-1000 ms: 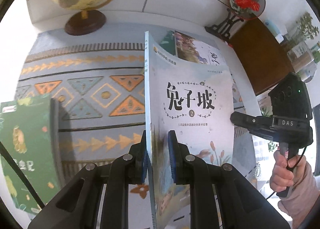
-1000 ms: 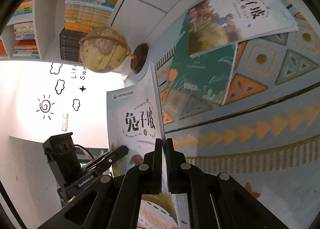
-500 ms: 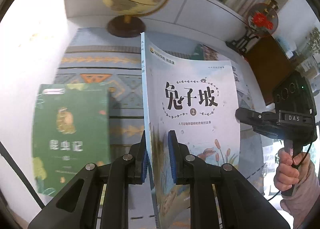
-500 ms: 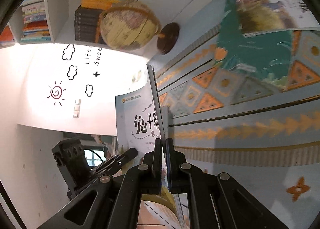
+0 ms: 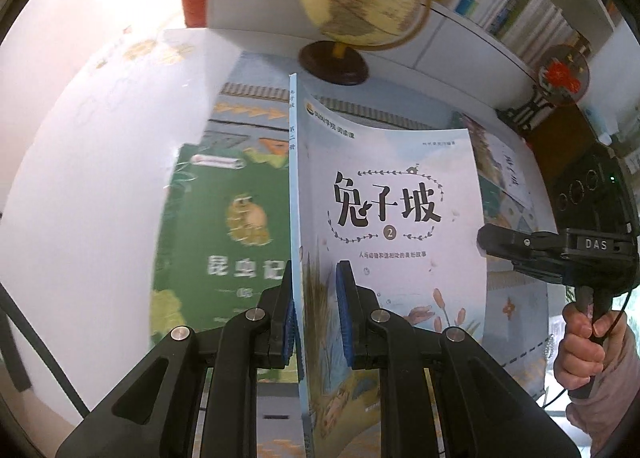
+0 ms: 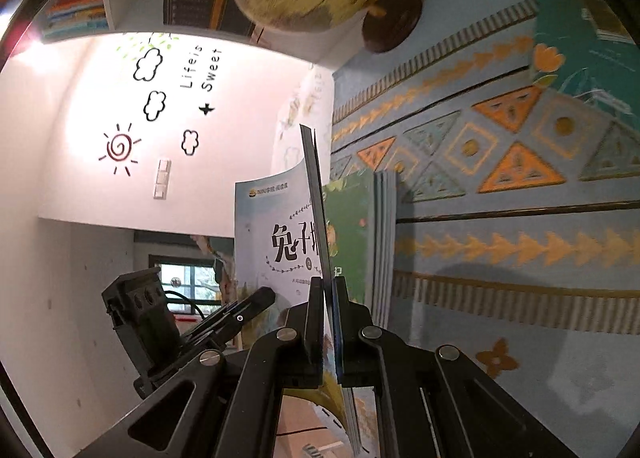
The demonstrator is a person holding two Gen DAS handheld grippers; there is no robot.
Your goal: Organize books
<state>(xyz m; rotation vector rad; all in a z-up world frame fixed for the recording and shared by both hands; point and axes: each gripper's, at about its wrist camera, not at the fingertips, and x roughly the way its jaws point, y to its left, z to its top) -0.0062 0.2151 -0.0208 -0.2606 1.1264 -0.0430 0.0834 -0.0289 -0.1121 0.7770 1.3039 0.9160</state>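
Above the patterned cloth, the pale book is held by both closed grippers, left gripper and right gripper, mid-carry; alignment onto the green book at 9 o'clock is judged next.

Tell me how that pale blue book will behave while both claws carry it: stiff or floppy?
Probably floppy: the pale blue book is a thin softcover, and its top edge already curves between the left claw and the right claw. Likely light. With both claws shut on it, slipping seems unlikely, though the unsupported corner may sag.
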